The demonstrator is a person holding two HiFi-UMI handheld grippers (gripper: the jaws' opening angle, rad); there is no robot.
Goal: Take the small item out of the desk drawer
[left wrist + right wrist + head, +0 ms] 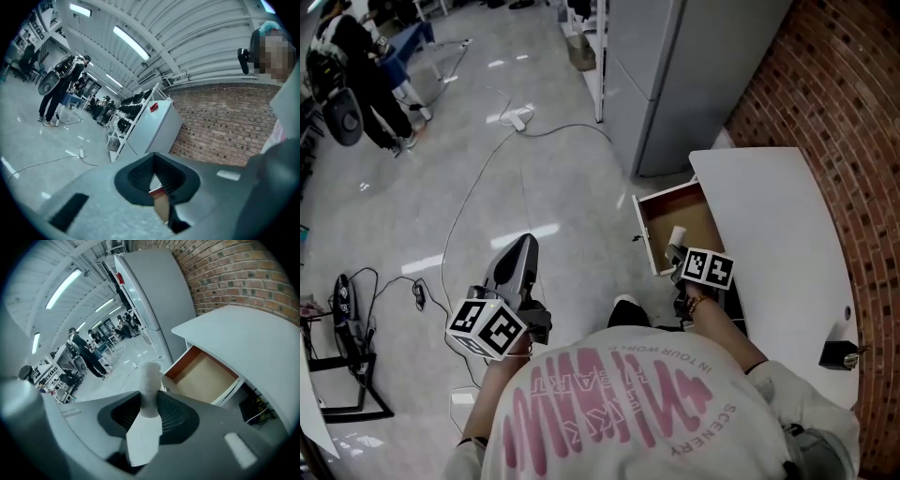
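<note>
The right gripper (150,398) is closed on the small item (151,378), a pale white cylinder. Its two dark pads (125,414) press the item's lower part from either side, so the fingers stand only as far apart as the item is thick. The rounded upper end sticks out well beyond the fingertips, and a flat white stretch of the item runs back down between the jaws toward the camera. In the right gripper view the item's free end shows against the floor, just left of the front corner of the open drawer (180,365), whose tan bottom lies bare beneath and to the right. In the head view the item (677,236) appears over the drawer (703,214), near the edge closest to the person and not touching the bottom, with the gripper's marker cube (709,268) just behind it. The drawer juts out from the left edge of the white desk (778,225), which stands against a brick wall (825,84). The left gripper (154,161) is held well apart from the desk, over the floor (487,169) at the person's left. Its fingertips meet at a point with nothing between them.
</note>
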